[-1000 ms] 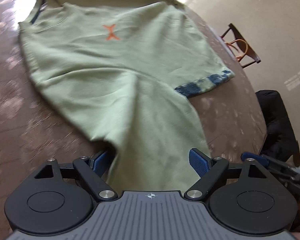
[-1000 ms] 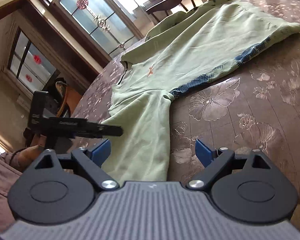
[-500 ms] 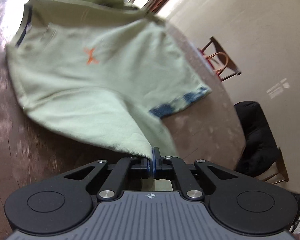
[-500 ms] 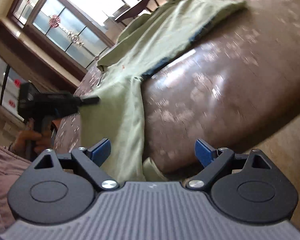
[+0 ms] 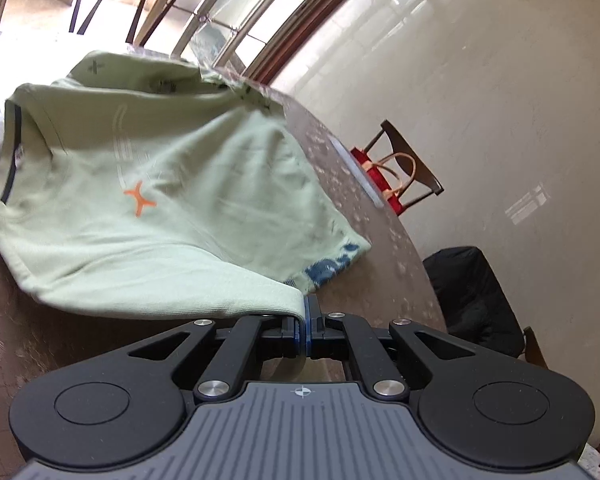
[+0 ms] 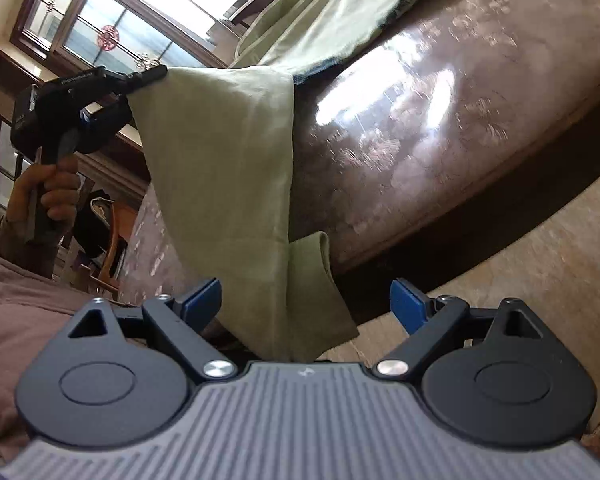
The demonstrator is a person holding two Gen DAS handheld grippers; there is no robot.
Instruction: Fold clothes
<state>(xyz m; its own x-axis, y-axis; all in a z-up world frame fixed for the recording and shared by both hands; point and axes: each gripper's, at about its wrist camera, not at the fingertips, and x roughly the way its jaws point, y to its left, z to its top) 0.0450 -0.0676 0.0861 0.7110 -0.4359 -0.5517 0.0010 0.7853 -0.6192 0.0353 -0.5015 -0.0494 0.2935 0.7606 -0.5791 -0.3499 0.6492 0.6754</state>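
Sweatshirt (image 5: 148,184), pale green, lies spread on the brown table (image 6: 440,128), one sleeve (image 6: 228,184) hanging off the near edge. Left gripper (image 5: 306,322) is clamped on the sleeve's cuff, held clear of the tabletop. Right gripper (image 6: 306,306) stands wide with the hanging cloth between its pads (not pinched). Carry the sleeve across the chest, keeping it taut. A chair with a red bag (image 5: 380,176) stands well apart.

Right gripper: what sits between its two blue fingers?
In the right wrist view, the hanging end of the green shirt drapes between the right gripper's open fingers, not pinched.
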